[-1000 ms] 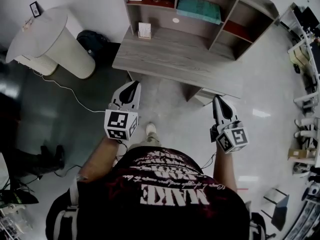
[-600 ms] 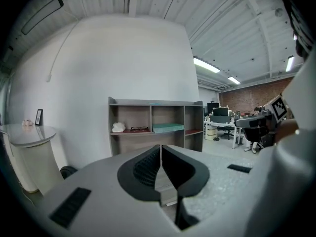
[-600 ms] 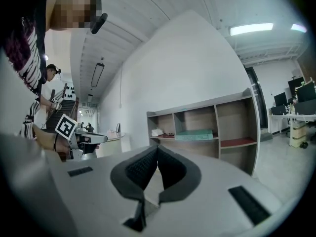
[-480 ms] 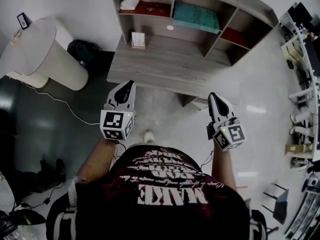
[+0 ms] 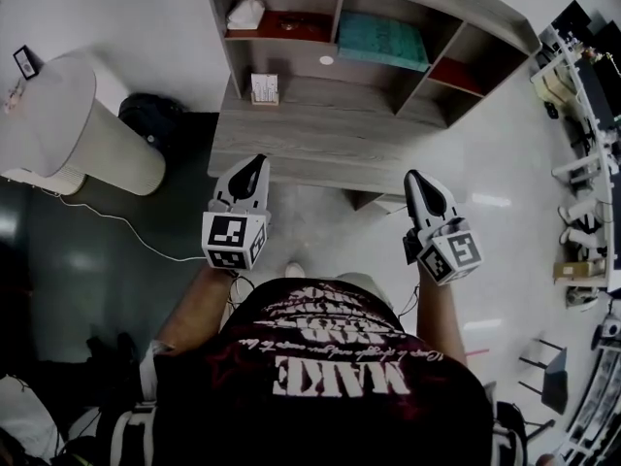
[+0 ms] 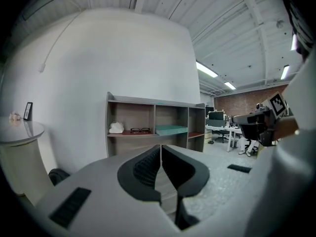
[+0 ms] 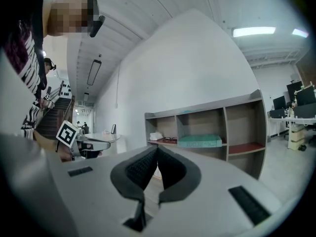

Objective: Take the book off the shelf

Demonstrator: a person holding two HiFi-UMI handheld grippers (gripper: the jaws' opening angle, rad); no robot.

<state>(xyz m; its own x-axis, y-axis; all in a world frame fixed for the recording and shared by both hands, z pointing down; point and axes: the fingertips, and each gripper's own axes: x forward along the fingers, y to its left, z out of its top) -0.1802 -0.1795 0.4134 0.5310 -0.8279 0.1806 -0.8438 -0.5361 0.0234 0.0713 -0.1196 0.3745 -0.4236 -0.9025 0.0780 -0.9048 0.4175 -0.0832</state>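
The book [image 5: 383, 40] lies flat in the middle compartment of the shelf [image 5: 339, 8], untouched. Both grippers point level toward it from well short. The left gripper [image 5: 254, 161] has its tip over the front edge of the desk [image 5: 320, 124], and the right gripper [image 5: 416, 176] is by the desk's right front corner. Each has its jaws pressed together on nothing. A second ago the left tip hung just short of that edge; the person has stepped closer, jaws unchanged.

Left tool [image 5: 254, 161], right tool [image 5: 417, 176] nearer the shelf [image 5: 337, 17]
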